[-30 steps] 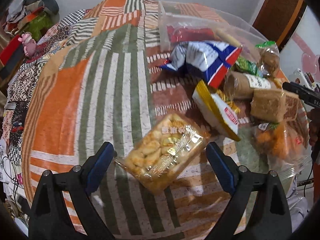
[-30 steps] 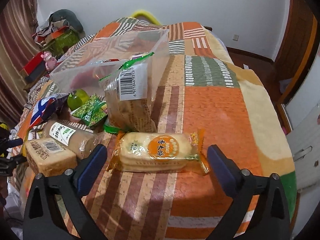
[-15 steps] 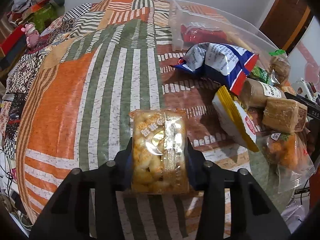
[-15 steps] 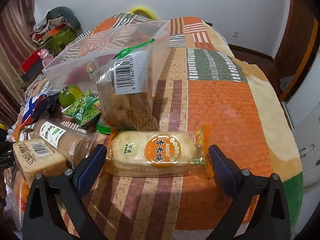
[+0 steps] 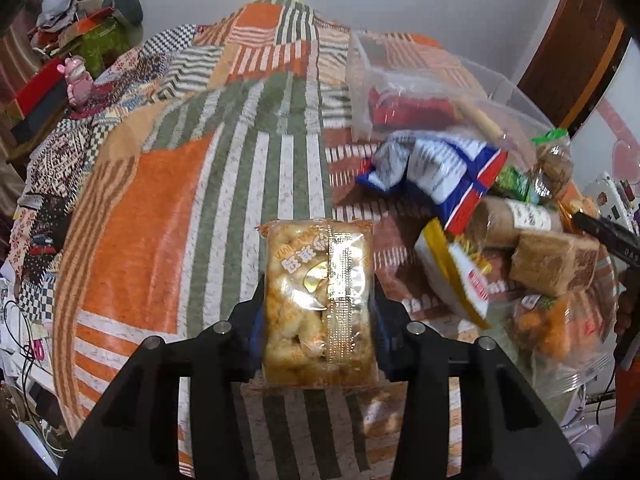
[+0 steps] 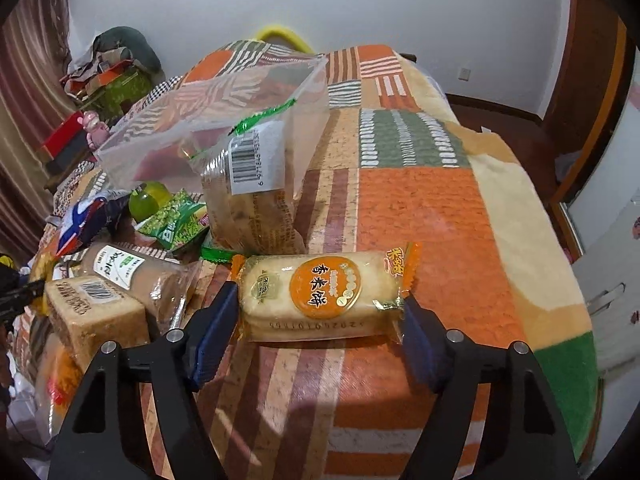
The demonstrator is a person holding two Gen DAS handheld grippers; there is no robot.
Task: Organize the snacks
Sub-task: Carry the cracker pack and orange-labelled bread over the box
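Observation:
My left gripper (image 5: 318, 316) is shut on a clear pack of golden puffed snacks (image 5: 318, 304) and holds it above the striped blanket (image 5: 168, 216). My right gripper (image 6: 320, 316) has closed in on an orange-labelled rice cracker pack (image 6: 324, 296) that lies on the blanket (image 6: 420, 208); its blue pads touch both ends of the pack. A clear plastic bin (image 5: 404, 80) stands further back, also in the right wrist view (image 6: 192, 128).
A pile of snacks lies beside the bin: a blue-and-red bag (image 5: 444, 168), a yellow-and-white bag (image 5: 456, 272), brown bread packs (image 6: 92, 312), a green pea bag (image 6: 176, 224), a green apple (image 6: 148, 200) and a barcoded bread bag (image 6: 252, 200). Clutter (image 5: 80, 24) lies far left.
My left gripper closed on the puffed snack pack and lifted it. My right gripper narrowed from wide open until its pads met the ends of the rice cracker pack.

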